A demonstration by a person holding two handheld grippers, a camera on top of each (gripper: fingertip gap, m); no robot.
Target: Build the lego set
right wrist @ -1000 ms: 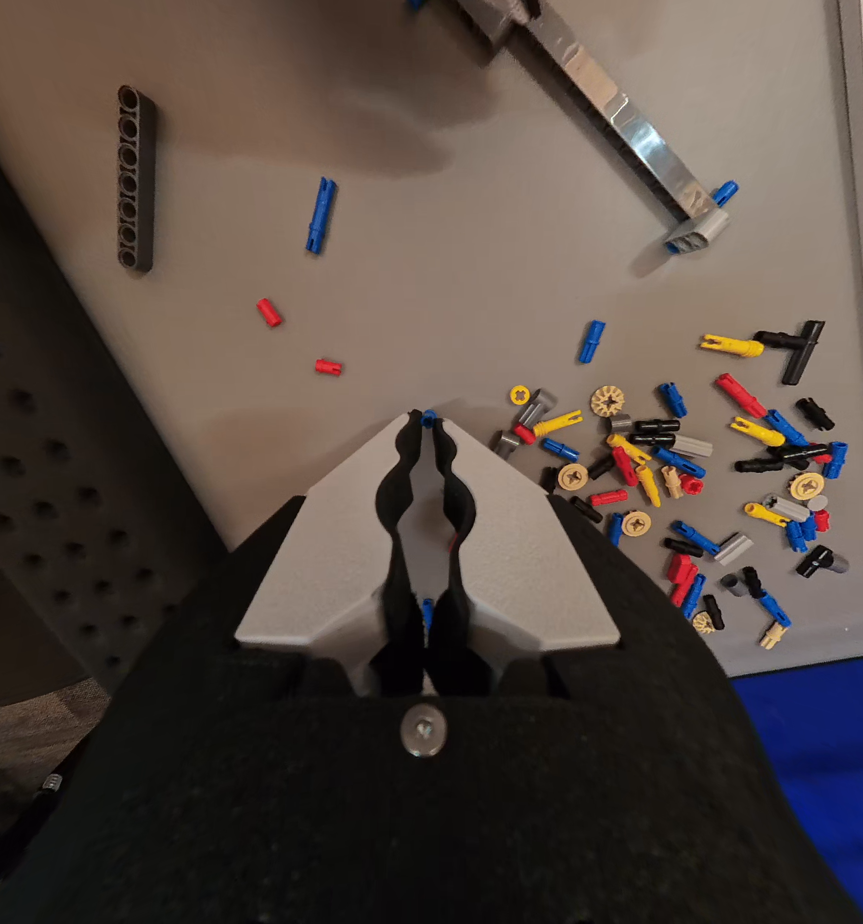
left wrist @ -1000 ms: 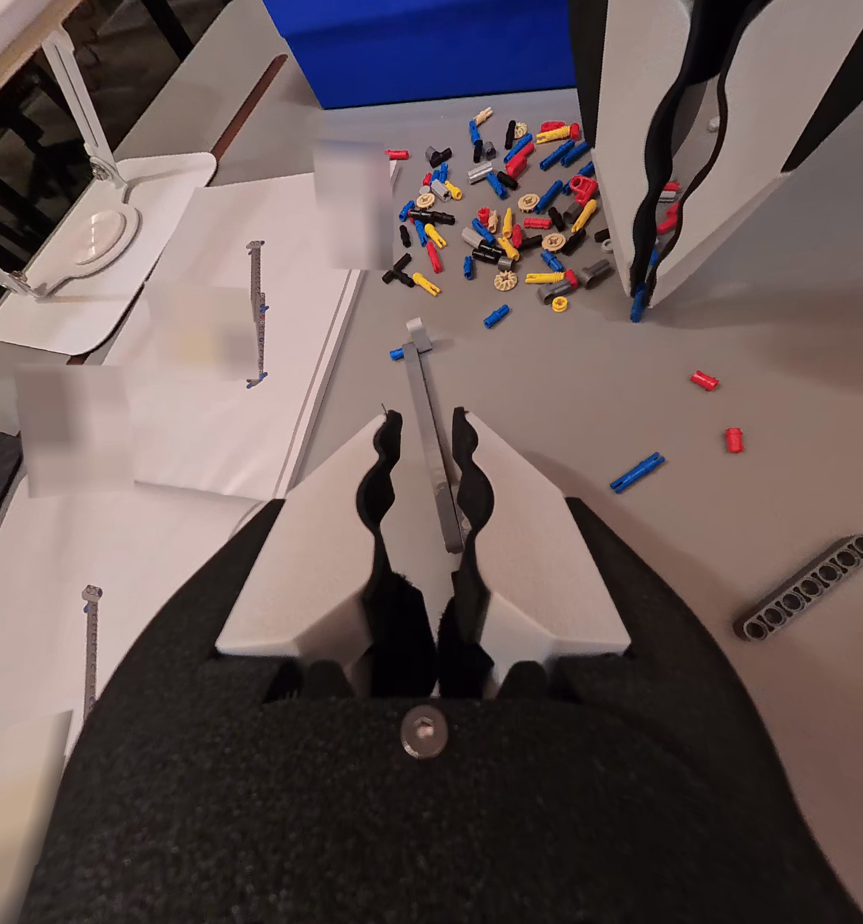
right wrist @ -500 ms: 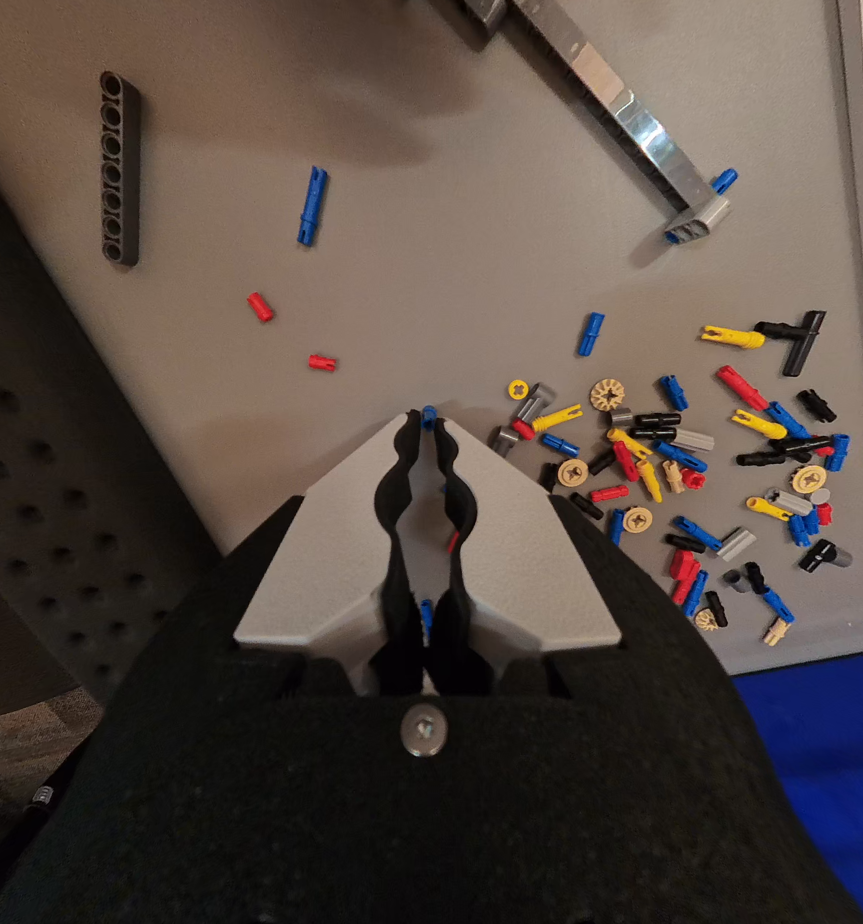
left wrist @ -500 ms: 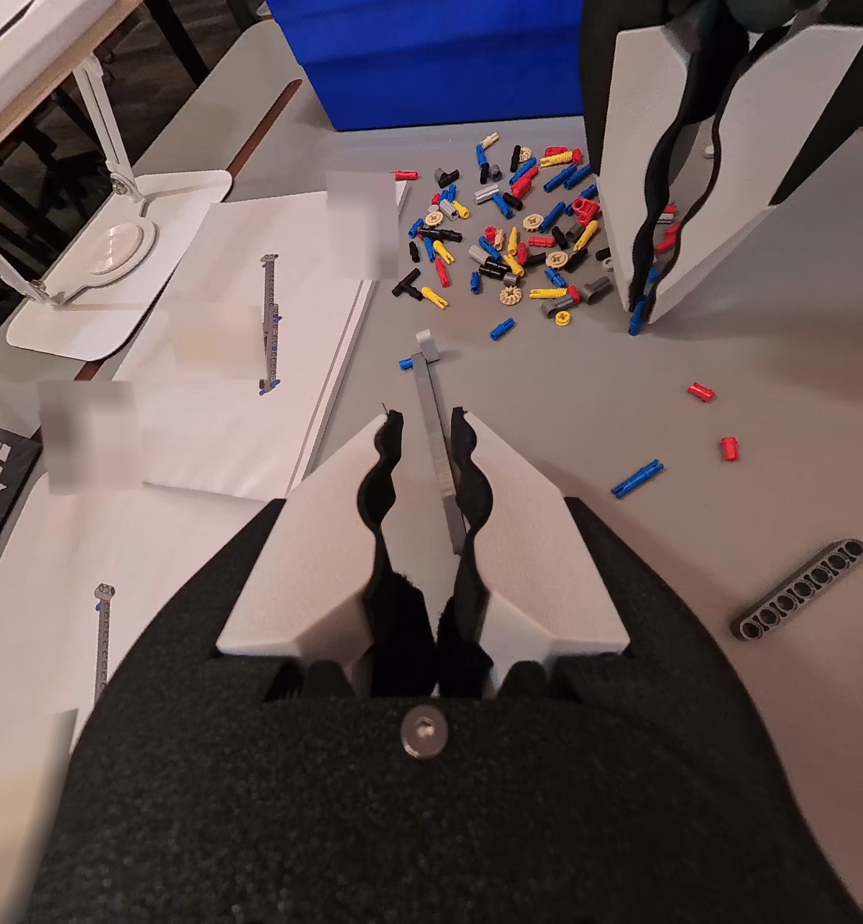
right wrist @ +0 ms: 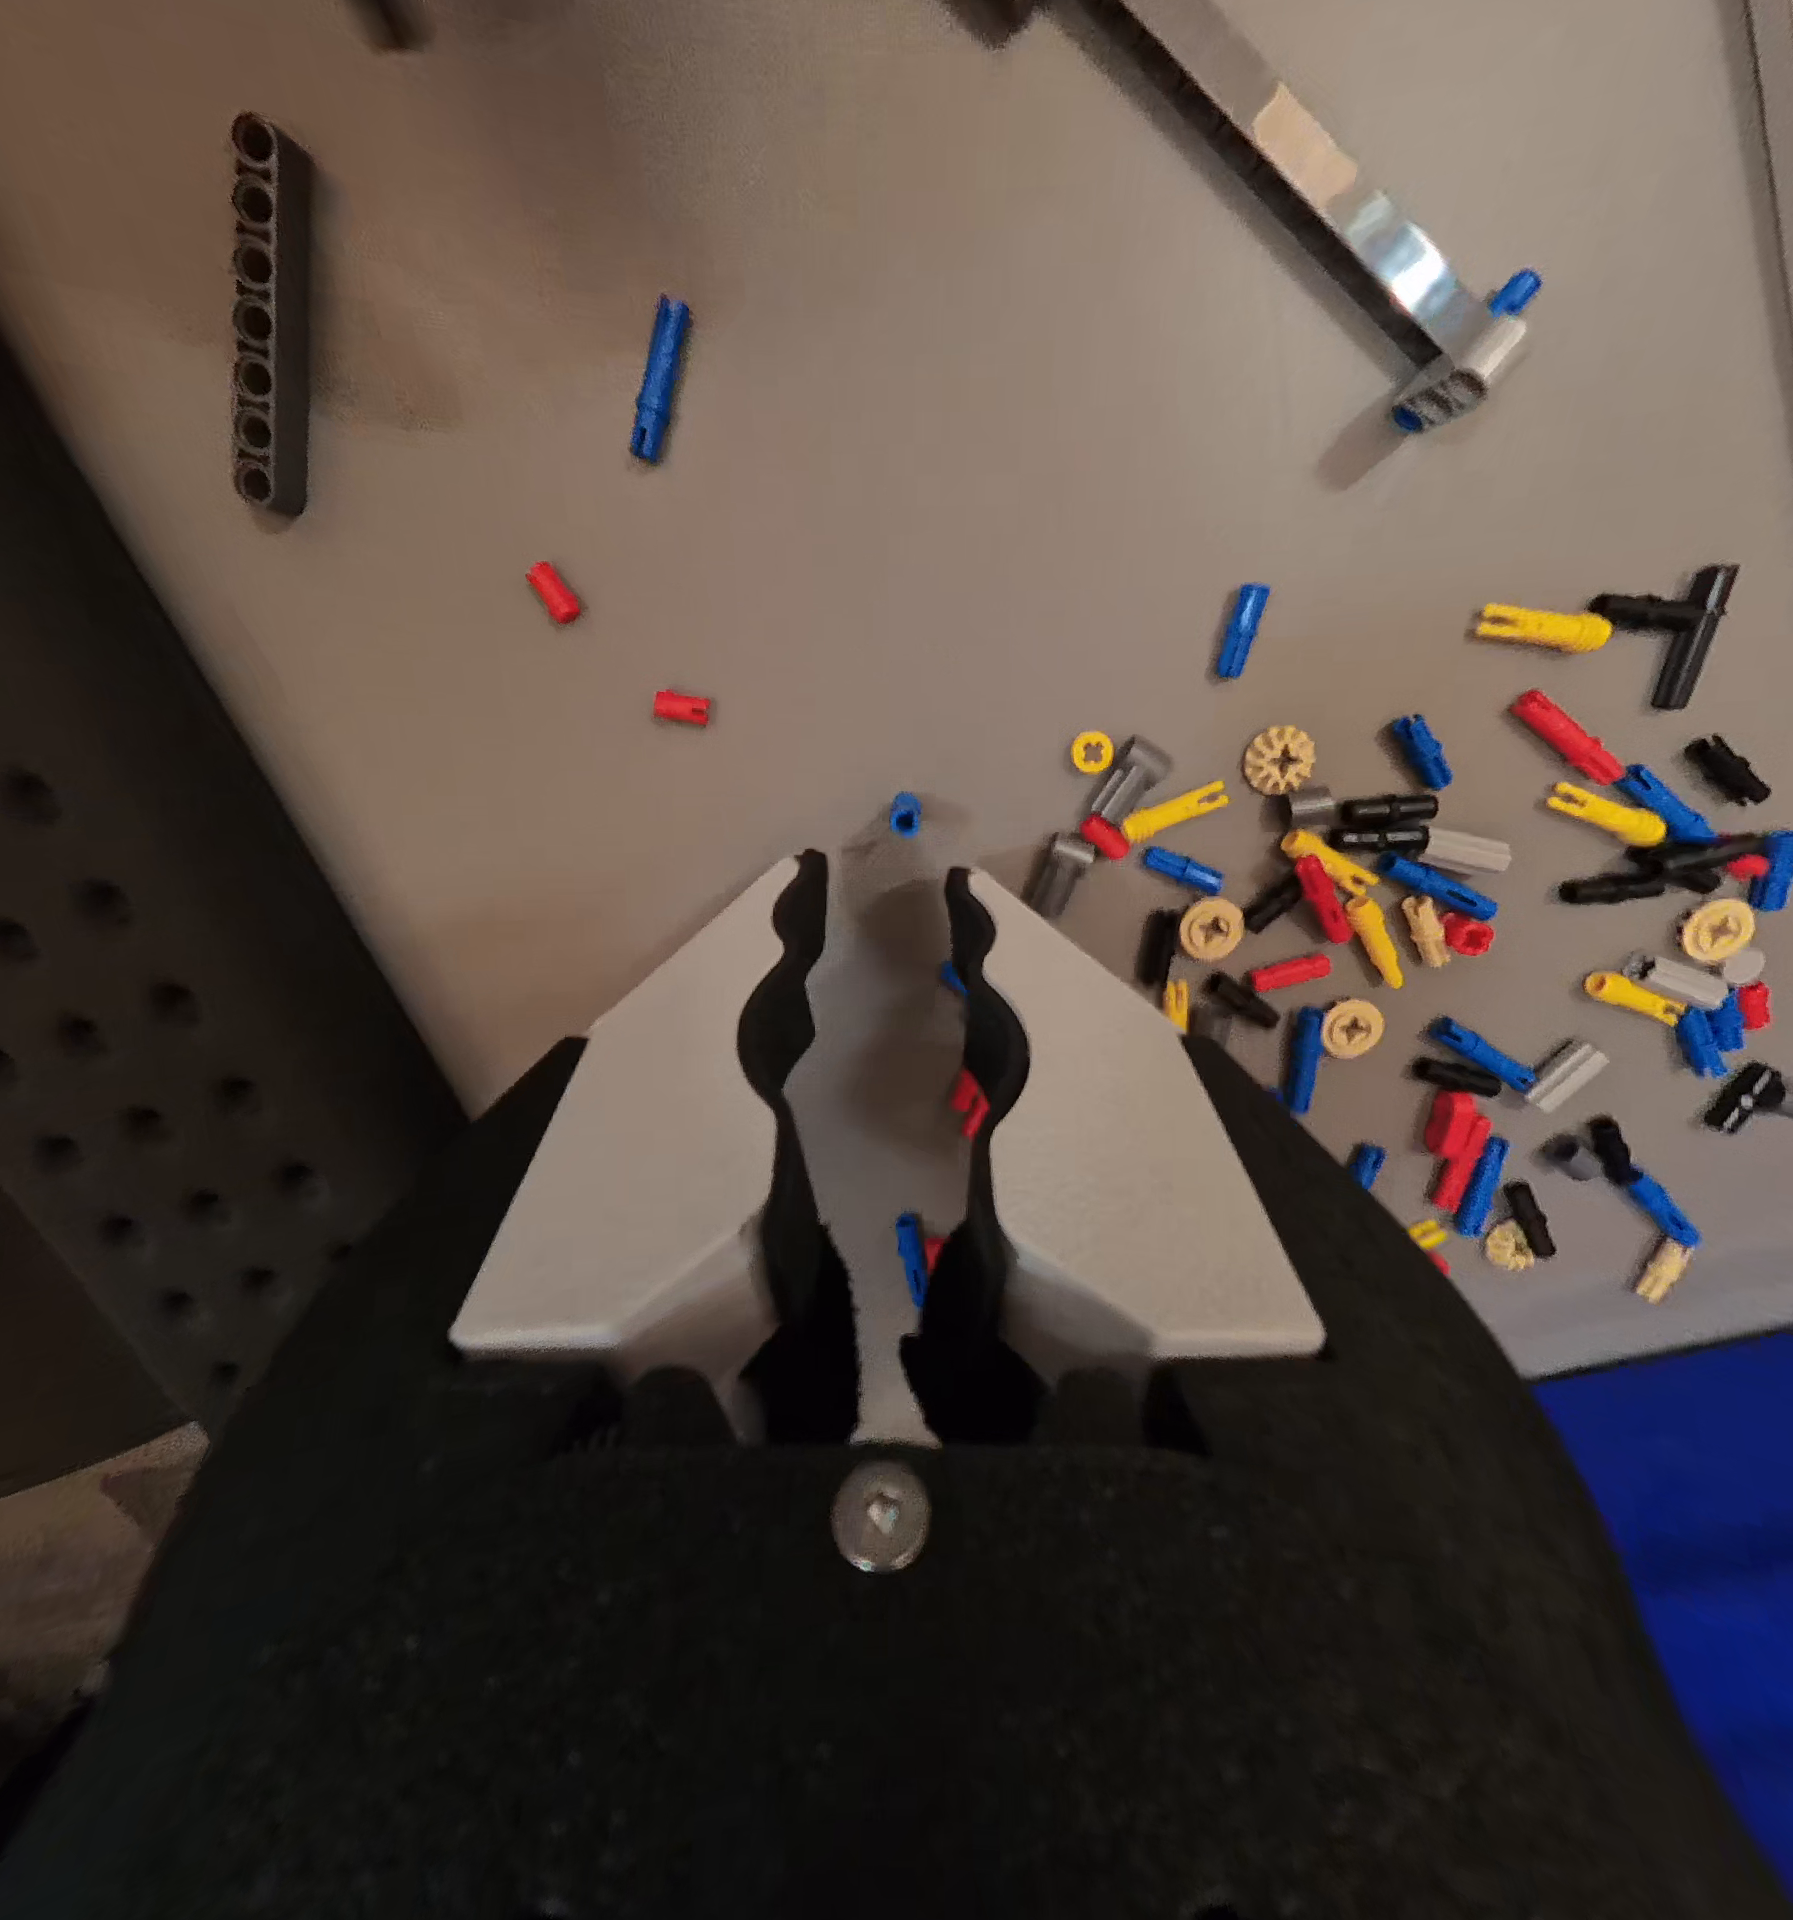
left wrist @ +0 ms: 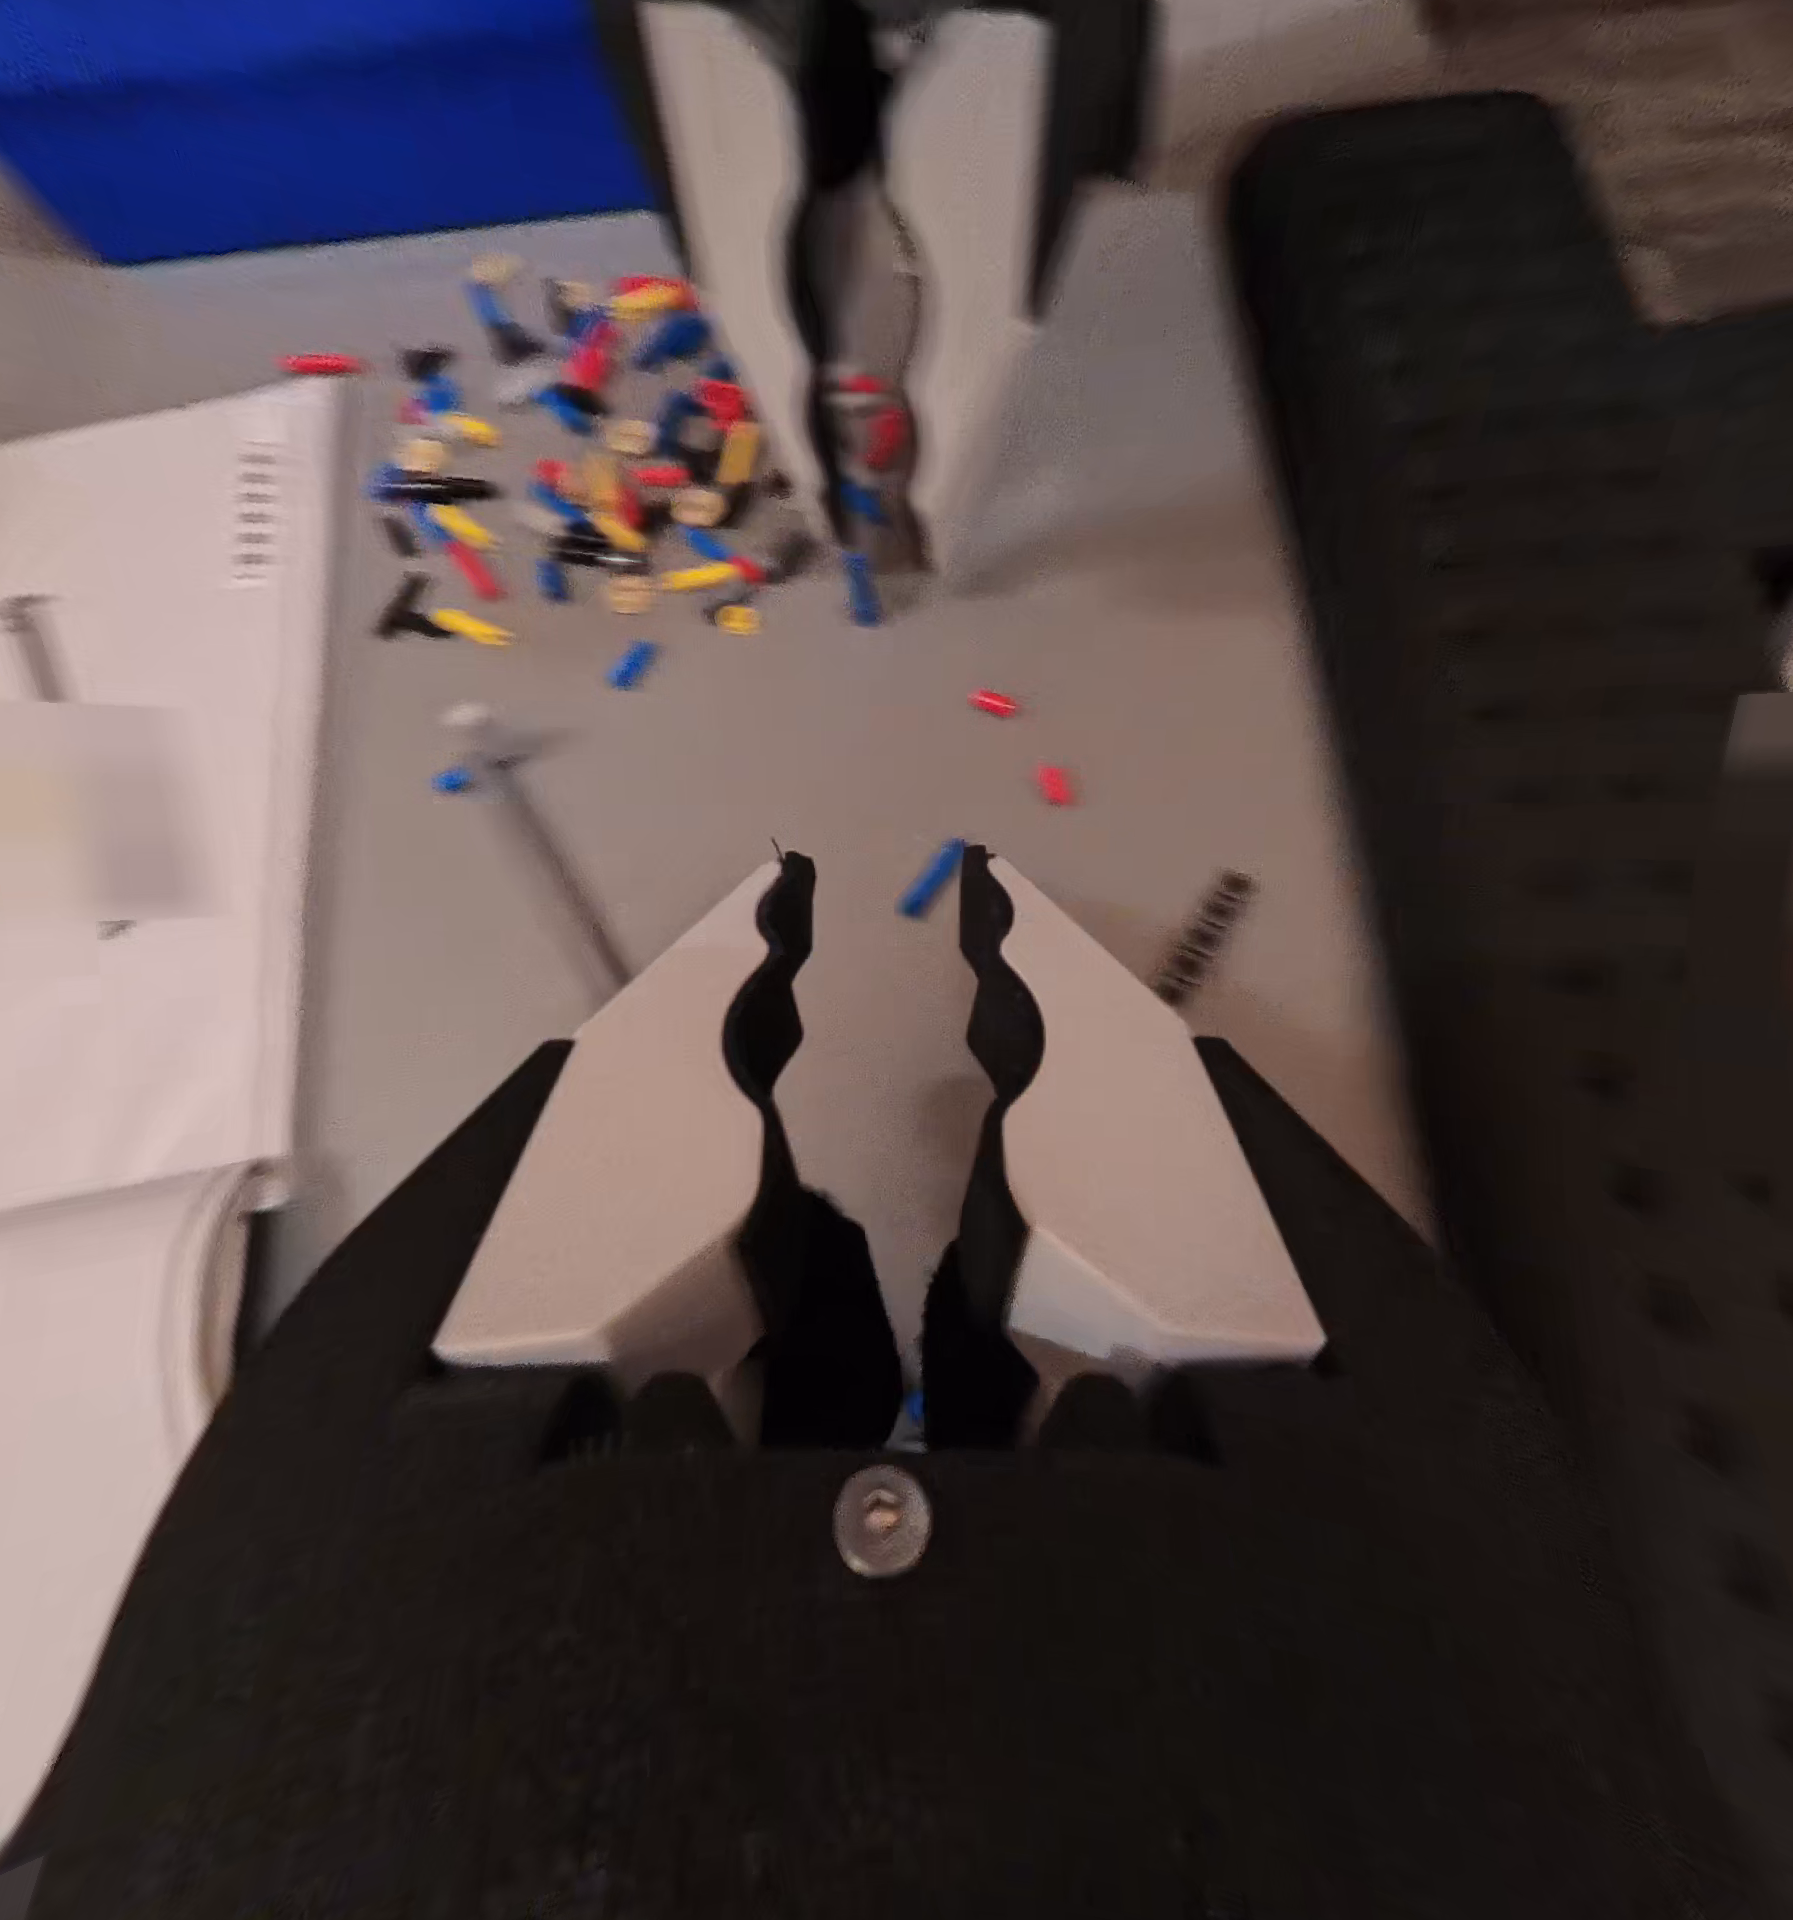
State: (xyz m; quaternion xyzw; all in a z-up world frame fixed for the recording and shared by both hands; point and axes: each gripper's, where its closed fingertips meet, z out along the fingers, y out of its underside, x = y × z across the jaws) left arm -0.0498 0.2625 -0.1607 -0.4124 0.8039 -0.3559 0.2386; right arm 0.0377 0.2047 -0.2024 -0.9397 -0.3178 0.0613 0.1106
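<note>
Your left gripper (left wrist: 884,857): fingers parted, empty. Your right gripper (right wrist: 887,868): parted, empty; blue pin (right wrist: 904,812) loose just beyond tips. Long grey beam (right wrist: 1287,177), end connector fitted, lies at 1 o'clock. Parts pile (right wrist: 1443,935) at 3 o'clock, dark beam (right wrist: 268,312) at 10 untouched — build barely begun.

You've opened your left gripper (left wrist: 879,857), letting go of the long grey beam (left wrist: 559,862). Your right gripper (right wrist: 887,871) parted too, dropping the blue pin (right wrist: 904,812).
</note>
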